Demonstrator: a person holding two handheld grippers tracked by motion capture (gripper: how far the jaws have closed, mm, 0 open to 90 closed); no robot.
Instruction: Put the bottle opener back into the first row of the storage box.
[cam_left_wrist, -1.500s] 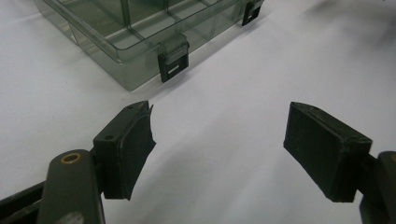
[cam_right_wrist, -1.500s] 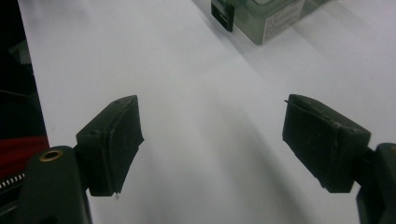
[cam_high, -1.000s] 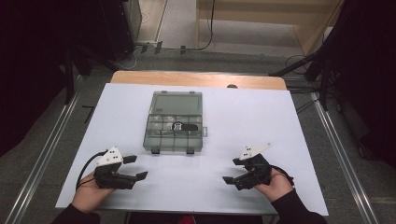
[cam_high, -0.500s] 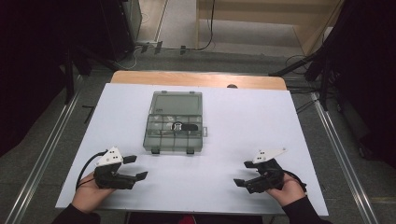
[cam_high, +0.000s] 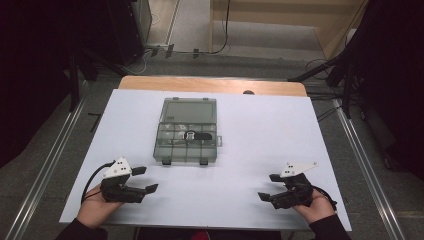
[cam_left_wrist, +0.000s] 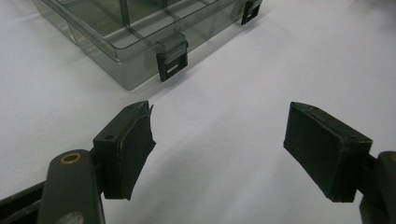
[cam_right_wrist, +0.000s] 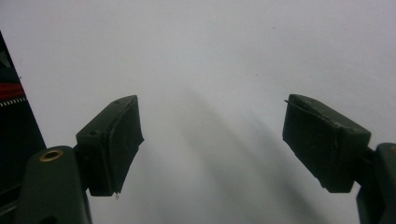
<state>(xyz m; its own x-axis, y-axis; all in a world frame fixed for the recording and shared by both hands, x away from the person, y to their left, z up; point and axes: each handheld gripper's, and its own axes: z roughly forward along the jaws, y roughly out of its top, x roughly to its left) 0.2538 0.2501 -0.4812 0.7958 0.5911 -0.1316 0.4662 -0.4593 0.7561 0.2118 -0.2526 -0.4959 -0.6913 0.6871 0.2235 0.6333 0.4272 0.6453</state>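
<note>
Hovering low over the big white tabletop with the left gripper and the right gripper, one near each front corner. Holding nothing in either one. Spreading the black fingers wide apart on both, with just bare white between.

Facing the see-through grey plastic box with little compartments, flat in the middle of the tabletop, well apart from both grippers and a bit nearer the left one. Closed, most likely, with two small dark latches on the front edge. Carrying a small black and silver thing in a middle compartment, too tiny to tell what.

Probably about to reach for the box. Push on one latch with one gripper alone and risk sliding the light box away over the smooth tabletop. Pinch the thin lid edge badly and risk slipping off the shiny plastic. Flip the lid up too fast and risk tipping the box and shaking the small thing out of its compartment. Better to hold the box down on one side first.
</note>
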